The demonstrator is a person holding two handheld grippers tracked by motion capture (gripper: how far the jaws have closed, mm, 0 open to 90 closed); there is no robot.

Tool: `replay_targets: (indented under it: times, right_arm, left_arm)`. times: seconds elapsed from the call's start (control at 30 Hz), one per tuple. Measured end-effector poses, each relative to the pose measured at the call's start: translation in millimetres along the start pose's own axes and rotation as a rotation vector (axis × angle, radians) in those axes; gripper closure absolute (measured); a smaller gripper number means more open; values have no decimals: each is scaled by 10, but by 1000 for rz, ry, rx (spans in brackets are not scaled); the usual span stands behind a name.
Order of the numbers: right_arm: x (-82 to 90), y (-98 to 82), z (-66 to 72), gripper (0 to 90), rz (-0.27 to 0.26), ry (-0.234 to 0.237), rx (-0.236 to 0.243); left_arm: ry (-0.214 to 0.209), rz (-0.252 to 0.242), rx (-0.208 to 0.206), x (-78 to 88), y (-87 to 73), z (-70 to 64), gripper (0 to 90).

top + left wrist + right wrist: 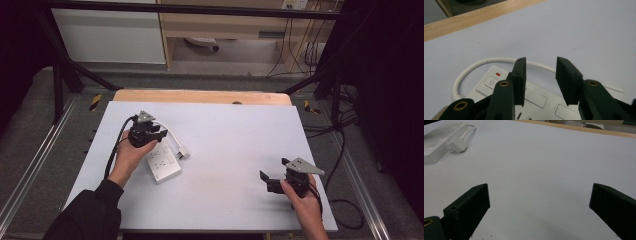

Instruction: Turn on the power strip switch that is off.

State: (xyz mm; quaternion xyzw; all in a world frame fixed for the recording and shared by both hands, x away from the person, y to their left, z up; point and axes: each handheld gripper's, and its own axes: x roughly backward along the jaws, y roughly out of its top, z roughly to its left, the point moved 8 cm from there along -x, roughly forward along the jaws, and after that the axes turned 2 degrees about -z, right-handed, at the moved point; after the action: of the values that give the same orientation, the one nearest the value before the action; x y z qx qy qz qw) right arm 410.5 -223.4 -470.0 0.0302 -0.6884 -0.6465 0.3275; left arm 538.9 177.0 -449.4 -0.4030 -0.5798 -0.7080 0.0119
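the left gripper (541, 82) hangs just above the white power strip (162, 163), its jaws parted to a narrow gap with nothing between them. in the left gripper view the strip's power button (491, 82) and a small red indicator (498, 74) sit just left of the near jaw, and the flat socket face runs beneath both jaws. the strip's white cable (474, 67) loops out from that end and arcs round behind the jaws. whether a jaw tip touches the strip i cannot tell.

the strip lies flat on the left half of the white desk (235, 150), its plug (182, 152) resting just beside its far right corner.

it looks like a rigid plastic block, probably light to moderate in weight, smooth and likely a bit slippery on the black jaws. the body should not give under a squeeze, so a firm pinch across its two long edges near the middle would be the steadiest hold; the present gap seems too narrow for that width. the cable is soft and will trail and drag, and the plug may swing if lifted.

the right gripper (272, 181) is held well apart, low over bare desk at the right, jaws spread wide and empty.
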Motion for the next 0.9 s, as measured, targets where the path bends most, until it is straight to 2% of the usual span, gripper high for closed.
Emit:
replay_targets:
  times: [0.07, 0.57, 0.9]
  right_arm:
    - [0, 0, -4, 35, 0, 0, 2]
    - [0, -1, -3, 35, 2, 2, 1]
    - [1, 0, -10, 34, -1, -1, -4]
  left_arm:
    - [-1, 5, -1, -6, -11, 6, 651]
    - [-3, 34, 2, -18, -56, 40, 778]
    - [-9, 42, 6, -32, -78, 66, 899]
